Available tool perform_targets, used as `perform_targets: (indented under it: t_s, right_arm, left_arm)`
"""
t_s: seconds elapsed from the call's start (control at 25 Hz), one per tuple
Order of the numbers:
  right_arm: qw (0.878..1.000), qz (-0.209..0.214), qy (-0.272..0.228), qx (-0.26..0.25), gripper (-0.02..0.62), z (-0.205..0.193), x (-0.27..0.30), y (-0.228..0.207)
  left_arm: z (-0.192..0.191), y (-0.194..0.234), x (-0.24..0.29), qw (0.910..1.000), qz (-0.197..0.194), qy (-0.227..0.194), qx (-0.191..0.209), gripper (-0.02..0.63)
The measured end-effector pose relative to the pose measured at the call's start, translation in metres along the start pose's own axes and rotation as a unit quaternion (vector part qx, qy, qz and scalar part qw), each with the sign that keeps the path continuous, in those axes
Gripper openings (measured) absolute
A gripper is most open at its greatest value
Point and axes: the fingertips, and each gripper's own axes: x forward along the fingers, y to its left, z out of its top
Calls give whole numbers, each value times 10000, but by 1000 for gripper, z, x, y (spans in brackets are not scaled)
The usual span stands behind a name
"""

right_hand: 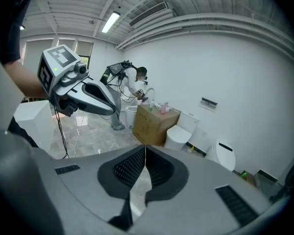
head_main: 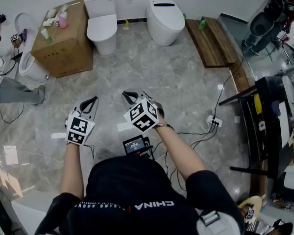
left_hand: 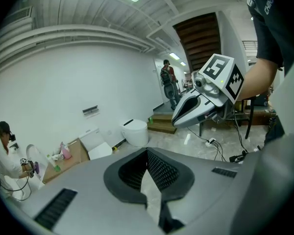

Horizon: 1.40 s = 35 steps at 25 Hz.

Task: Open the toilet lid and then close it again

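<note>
Left gripper (head_main: 91, 101) and right gripper (head_main: 129, 96) are being held side by side, each with jaws pressed together on nothing. Well ahead of both, apart from them, a tank toilet (head_main: 102, 29) and a rounded toilet (head_main: 165, 21) are standing with lids down.

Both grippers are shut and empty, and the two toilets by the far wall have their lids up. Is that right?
No. The head view shows the lids down on both the toilet with the tank and the rounded toilet beside it. The left gripper and right gripper are indeed shut and empty.
</note>
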Motion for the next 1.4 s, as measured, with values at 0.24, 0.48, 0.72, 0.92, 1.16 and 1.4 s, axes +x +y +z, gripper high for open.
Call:
perform_targets:
  t_s: [0.24,0.48,0.72,0.92,1.16,1.4]
  right_arm:
    - [9997,181,111,95,15,-14,24,-15]
    - [9994,220,186,187,15,-5,77,-47]
    - [9991,-35,301,303,15,27,154,-105]
    - [9980,-215,418,419,15,67,209,-148]
    - [9966,-319,531,544,15,100,266,-180]
    - [9970,-194,524,535,15,119,301,-218]
  left_arm:
    - [-16,13,25,9997,1,232,-118,9]
    - [-14,68,65,9999,80,31,-124,9]
    - [-16,166,125,9997,-91,-166,-156,9]
    - [-6,249,164,9982,-434,-322,-271,9]
    - [-5,310,199,9965,-761,-285,-201,9]
    - [-3,339,228,9966,-732,-191,-332,9]
